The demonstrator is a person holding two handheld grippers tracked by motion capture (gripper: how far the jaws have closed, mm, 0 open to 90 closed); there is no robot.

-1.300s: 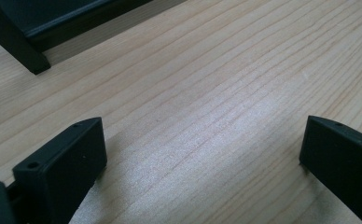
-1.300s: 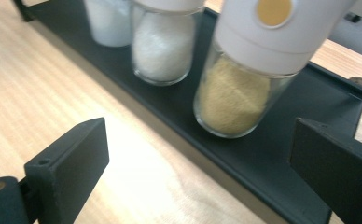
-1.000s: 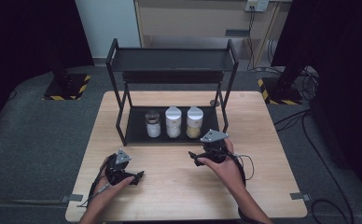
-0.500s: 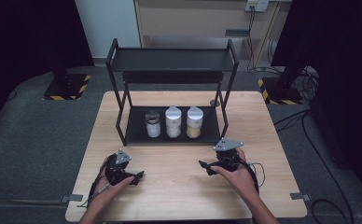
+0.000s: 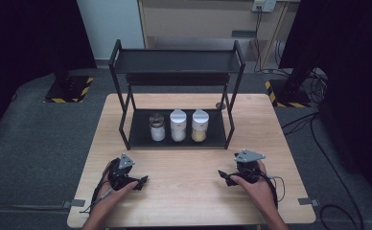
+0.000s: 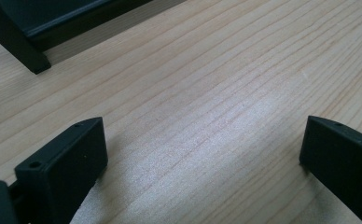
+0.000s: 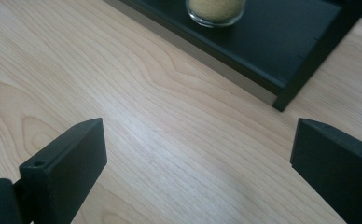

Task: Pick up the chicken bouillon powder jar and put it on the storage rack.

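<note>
Since a second ago, right gripper [image 5: 228, 176] draws back from the rack [image 5: 177, 135] toward the desk's [image 5: 189, 201] near edge. Three jars [image 5: 178, 125] stand on the rack's lower shelf. Left gripper [image 5: 138, 182] rests low; both grippers gape wide, empty.

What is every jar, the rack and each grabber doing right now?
Left gripper: jaws open, empty, low over the table.
Right gripper: jaws open, empty.
Grey-lidded jar: upright, lid on.
Middle jar: upright, lid on.
Yellow-filled jar: upright, lid on.
Rack: standing, top shelf bare.
</note>
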